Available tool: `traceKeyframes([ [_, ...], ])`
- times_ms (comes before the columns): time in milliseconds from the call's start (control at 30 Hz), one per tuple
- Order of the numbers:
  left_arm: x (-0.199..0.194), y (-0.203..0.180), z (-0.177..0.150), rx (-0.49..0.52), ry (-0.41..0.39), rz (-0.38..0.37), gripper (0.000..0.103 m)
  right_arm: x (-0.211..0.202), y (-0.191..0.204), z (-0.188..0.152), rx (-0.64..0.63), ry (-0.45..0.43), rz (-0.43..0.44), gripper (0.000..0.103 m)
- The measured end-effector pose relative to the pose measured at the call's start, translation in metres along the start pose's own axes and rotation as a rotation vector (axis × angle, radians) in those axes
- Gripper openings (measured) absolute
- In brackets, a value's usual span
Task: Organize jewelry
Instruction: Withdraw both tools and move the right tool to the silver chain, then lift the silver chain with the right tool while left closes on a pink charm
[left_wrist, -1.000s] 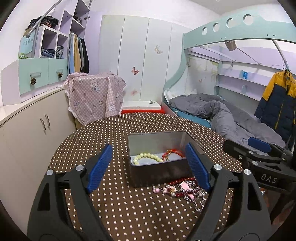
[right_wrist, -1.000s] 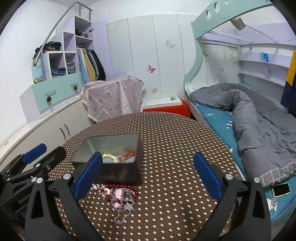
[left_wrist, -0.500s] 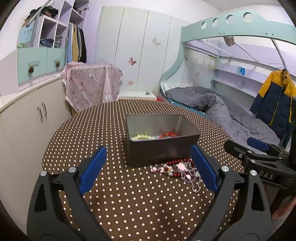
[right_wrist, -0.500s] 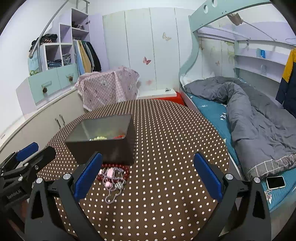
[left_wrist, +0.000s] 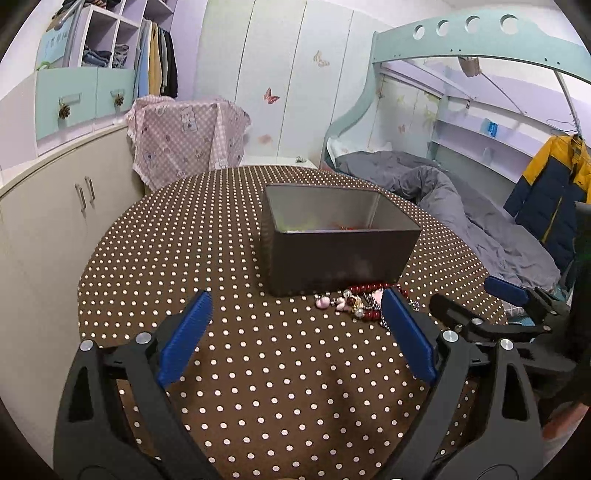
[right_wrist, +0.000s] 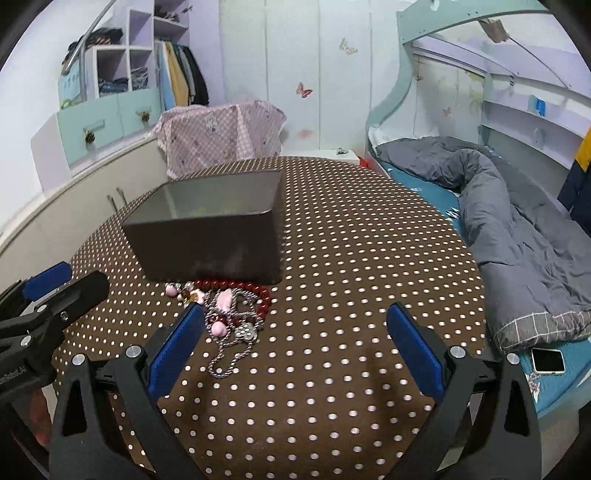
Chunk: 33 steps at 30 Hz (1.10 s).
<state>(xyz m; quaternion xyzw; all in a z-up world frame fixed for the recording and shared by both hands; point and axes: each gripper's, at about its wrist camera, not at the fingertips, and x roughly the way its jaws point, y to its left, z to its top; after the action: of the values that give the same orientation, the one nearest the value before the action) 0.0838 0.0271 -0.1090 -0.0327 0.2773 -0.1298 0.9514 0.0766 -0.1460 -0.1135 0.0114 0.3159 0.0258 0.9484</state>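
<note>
I'm lowering both claws, L and R, wide and empty, toward jewelry pile beside tin; R should be pinching one strand, avoiding tangles.

The room around me is lit evenly and softly, with a cool violet cast. Both my wrist views bow straight lines strongly toward the rim and end in black corners. The tin box throws only a faint shadow. Its inner walls catch a dull sheen.
</note>
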Motion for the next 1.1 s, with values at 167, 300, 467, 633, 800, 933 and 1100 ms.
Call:
traceKeyframes([
  [167,0.004,-0.001,-0.004,0.008,0.019,-0.01,0.091,0.01,0.01,-0.002,-0.034,0.025,0.001,0.082],
  [300,0.007,-0.001,-0.005,0.012,0.028,-0.01,0.091,0.019,0.015,-0.002,-0.05,0.052,0.009,0.063],
  [467,0.011,0.003,-0.005,-0.002,0.038,-0.005,0.091,0.031,0.017,-0.006,-0.057,0.098,0.017,0.032],
  [633,0.014,0.008,-0.005,-0.016,0.047,-0.005,0.091,0.031,0.02,-0.007,-0.082,0.095,0.028,0.013],
  [800,0.016,0.009,-0.005,-0.007,0.05,-0.009,0.091,0.023,0.015,-0.003,-0.058,0.072,0.039,0.013],
  [933,0.017,0.006,-0.004,-0.004,0.053,-0.012,0.091,0.007,0.01,0.006,-0.044,0.023,0.054,0.013],
  [1100,0.017,0.001,-0.003,-0.002,0.052,-0.02,0.091,-0.016,0.007,0.023,-0.037,-0.054,0.059,0.013],
])
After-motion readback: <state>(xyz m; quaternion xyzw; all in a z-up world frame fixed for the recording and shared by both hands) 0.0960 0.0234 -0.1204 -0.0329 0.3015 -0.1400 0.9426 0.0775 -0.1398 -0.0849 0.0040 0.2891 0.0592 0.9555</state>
